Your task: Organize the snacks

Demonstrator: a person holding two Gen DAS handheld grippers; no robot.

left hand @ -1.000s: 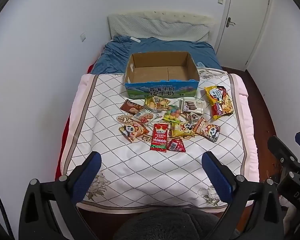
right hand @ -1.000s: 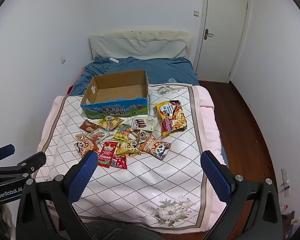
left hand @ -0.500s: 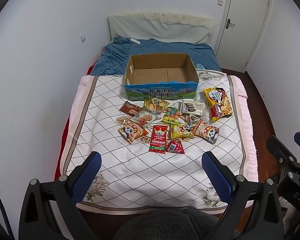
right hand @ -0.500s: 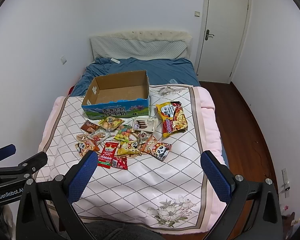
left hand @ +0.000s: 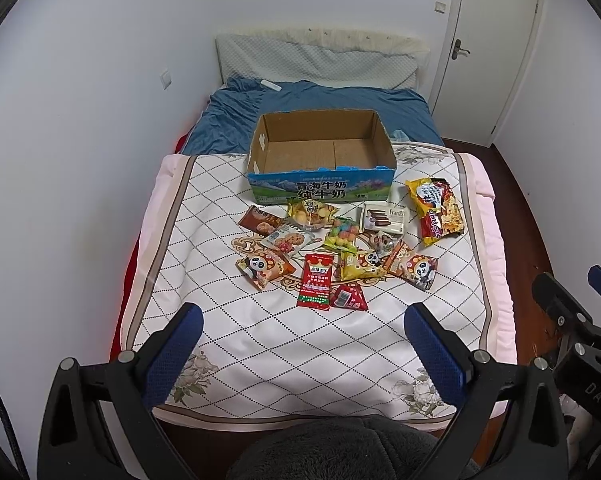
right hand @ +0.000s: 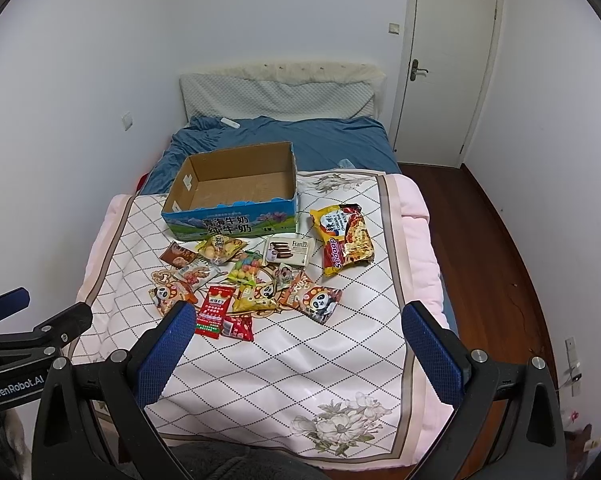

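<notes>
Hovering left tool (left hand: pixel 302 338), right tool (right hand: pixel 296 338), both spread; snacks (left hand: pixel 340 252) beside box (left hand: pixel 320 160)

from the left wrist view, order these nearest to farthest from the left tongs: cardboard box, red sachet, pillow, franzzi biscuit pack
1. Red sachet, at the near edge of the snack pile, ahead of the left tongs.
2. Franzzi biscuit pack, mid-pile, right.
3. Cardboard box, behind the snacks.
4. Pillow, at the headboard.
</notes>
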